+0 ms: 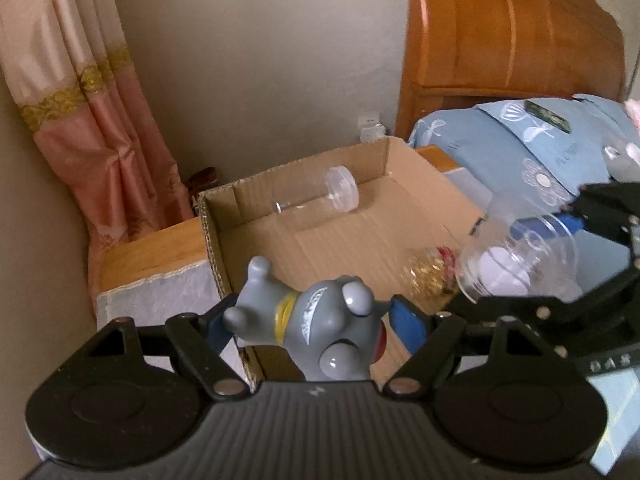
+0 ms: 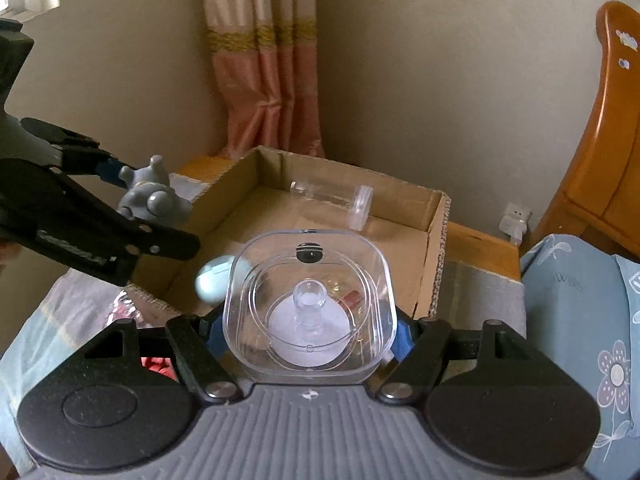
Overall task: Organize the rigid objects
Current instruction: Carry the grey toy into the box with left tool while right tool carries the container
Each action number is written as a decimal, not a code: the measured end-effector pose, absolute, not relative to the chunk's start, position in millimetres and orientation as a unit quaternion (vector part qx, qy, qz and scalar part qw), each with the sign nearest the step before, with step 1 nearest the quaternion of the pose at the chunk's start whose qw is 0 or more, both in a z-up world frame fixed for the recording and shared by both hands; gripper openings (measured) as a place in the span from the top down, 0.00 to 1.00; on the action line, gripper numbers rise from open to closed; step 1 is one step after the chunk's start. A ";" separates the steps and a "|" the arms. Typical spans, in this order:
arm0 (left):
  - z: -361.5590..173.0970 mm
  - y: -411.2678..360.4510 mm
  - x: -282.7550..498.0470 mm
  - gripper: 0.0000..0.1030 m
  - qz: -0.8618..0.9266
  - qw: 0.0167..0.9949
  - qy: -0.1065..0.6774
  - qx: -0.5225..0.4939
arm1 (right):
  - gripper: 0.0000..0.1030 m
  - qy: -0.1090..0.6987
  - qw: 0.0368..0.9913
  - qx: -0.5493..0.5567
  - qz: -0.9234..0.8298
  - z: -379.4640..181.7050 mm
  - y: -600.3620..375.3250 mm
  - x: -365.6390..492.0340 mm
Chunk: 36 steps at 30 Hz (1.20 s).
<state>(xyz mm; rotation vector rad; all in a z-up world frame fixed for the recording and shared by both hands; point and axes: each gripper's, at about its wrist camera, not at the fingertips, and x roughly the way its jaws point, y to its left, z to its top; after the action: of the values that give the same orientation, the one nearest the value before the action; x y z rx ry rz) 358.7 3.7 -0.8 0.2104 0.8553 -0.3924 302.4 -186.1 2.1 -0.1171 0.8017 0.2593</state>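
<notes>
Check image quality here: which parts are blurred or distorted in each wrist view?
Left wrist view: the clear container in the right gripper is motion-smeared, the gray toy stays fairly sharp, and fisheye bends the wooden headboard. Right wrist view: the clear container is crisp with faint glare, and the cardboard box edges curve.

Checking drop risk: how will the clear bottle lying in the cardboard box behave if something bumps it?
The clear bottle lies on its side on the cardboard box's flat floor, so it probably rolls easily. It looks empty and thin-walled, hence likely light. Its smooth plastic may be slippery to grip.
</notes>
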 end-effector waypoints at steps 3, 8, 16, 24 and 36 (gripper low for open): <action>-4.9 0.0 373.5 0.23 -0.180 0.887 0.416 0.090 | 0.24 0.393 0.911 -0.051 0.119 -2.0 -190.0 308.5; -4.9 2.1 388.8 0.11 -0.167 0.897 0.405 0.060 | 0.24 0.395 0.910 -0.054 0.112 -4.1 -191.7 312.7; -2.2 6.7 376.3 0.08 -0.169 0.901 0.396 0.058 | 0.24 0.396 0.910 -0.059 0.107 -0.1 -191.8 323.9; -1.6 17.2 345.6 0.08 -0.164 0.903 0.389 0.077 | 0.24 0.398 0.912 -0.054 0.084 2.5 -189.4 355.5; -8.8 33.4 315.3 0.08 -0.162 0.907 0.382 0.071 | 0.00 0.382 0.919 -0.071 0.070 8.3 -180.6 351.4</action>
<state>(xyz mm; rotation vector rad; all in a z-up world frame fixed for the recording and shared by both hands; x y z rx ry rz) 315.3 33.4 -8.8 0.1468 0.7890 -0.3349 351.4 -180.6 8.3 -0.1456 0.7848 0.1438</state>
